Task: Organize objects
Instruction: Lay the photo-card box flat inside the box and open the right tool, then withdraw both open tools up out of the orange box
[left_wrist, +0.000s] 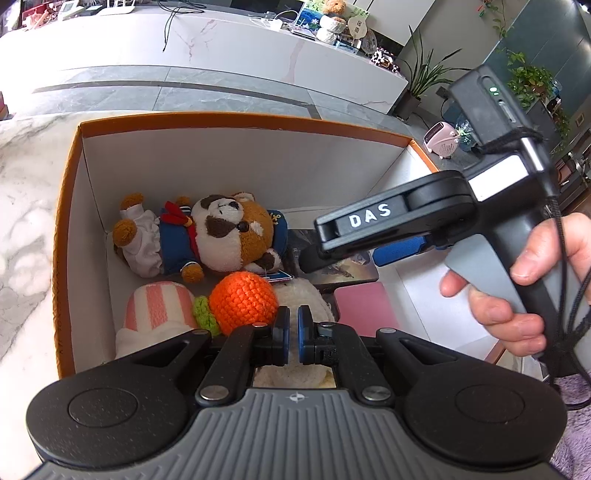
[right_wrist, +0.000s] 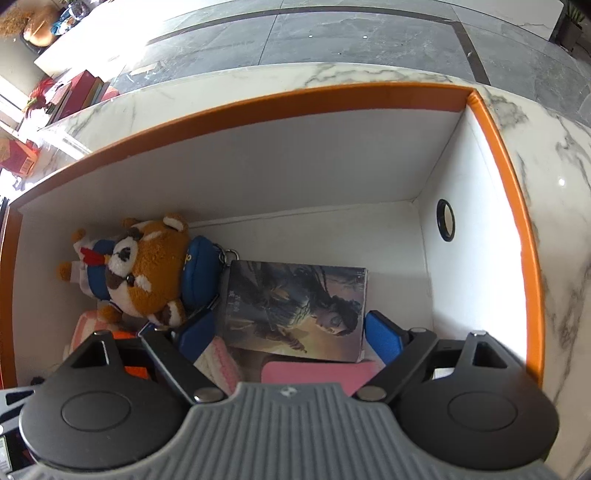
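Both grippers are showing the same build: a ribbed grey housing behind two round black discs, with black linkage arms pinned by silver screws running forward to blue-padded fingers (left_wrist: 282, 334). The right gripper (left_wrist: 354, 251), seen side-on, is wearing a white "DAS" label behind its fingers, a grey handle, a black module glowing a green light, and a black cord trailing down.
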